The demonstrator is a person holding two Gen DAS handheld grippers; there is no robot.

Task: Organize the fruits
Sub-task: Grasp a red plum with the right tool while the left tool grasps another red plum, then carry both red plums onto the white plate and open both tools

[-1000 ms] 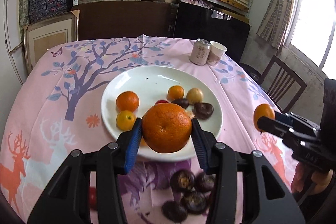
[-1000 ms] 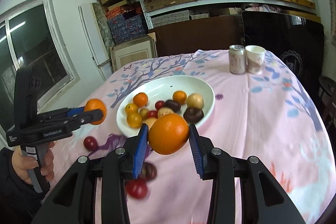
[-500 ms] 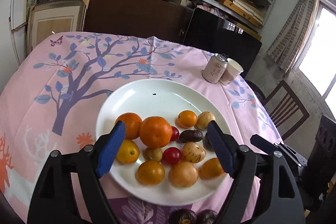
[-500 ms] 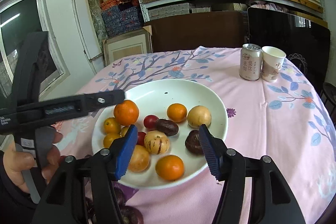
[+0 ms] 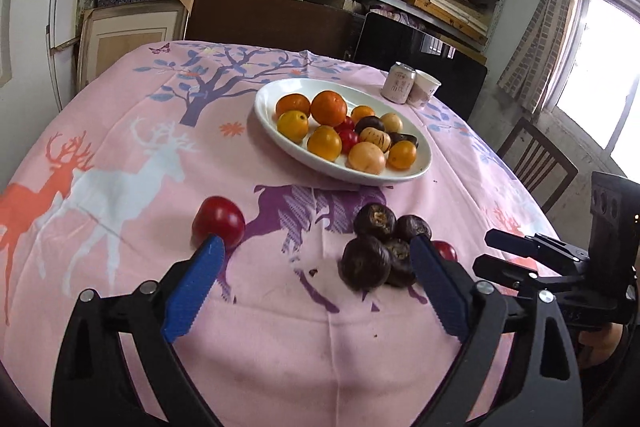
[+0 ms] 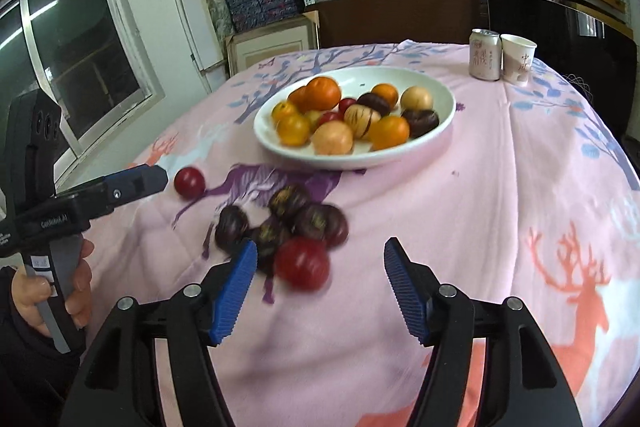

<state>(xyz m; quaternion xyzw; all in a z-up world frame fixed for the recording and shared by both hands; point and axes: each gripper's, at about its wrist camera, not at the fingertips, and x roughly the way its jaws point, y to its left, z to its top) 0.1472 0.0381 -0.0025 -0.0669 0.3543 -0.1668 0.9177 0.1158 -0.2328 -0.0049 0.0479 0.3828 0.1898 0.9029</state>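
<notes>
Left tongs [image 5: 316, 269] wide open, holding nothing, above the pink tablecloth [image 5: 120, 155]. A red fruit [image 5: 218, 221] sits right at the left blade tip; a dark fruit cluster [image 5: 378, 247] lies just inside the right blade. Right tongs [image 6: 320, 269] also open and empty, with a second red fruit [image 6: 302, 263], blurred, between the blades near the left one. Farther ahead, a white plate [image 5: 276, 143] piled with oranges and mixed fruit. Beyond it, a can [image 5: 398, 83] and a paper cup [image 5: 425, 90], touching.
</notes>
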